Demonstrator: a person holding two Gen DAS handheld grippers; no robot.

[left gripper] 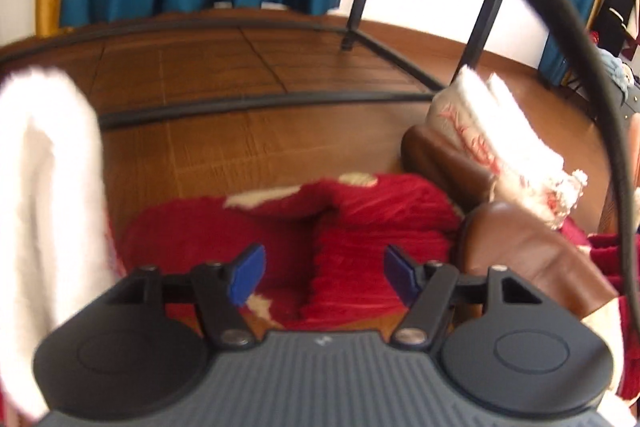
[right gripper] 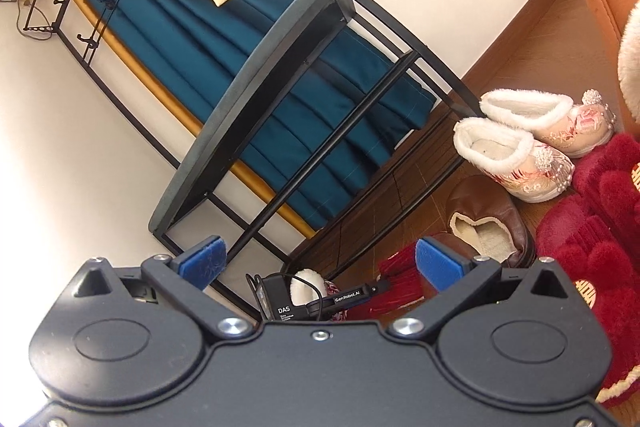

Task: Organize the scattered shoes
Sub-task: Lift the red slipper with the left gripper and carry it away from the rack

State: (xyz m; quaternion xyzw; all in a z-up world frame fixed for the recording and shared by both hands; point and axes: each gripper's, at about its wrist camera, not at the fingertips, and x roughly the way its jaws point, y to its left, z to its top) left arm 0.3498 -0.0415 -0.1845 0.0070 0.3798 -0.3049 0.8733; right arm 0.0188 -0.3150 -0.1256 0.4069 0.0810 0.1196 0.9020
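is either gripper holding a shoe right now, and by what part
Nothing is held. The left gripper is open above a red slipper; the right gripper is open, with nothing between its fingers.

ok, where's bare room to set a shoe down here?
Free: the rack's bottom slatted shelf and the wood floor strip between its front rail and the red plush slippers. Crowded: right of the rack, where brown slippers, white-furred embroidered shoes and more red slippers sit nearly touching. Both left gripper and right gripper are open, empty.
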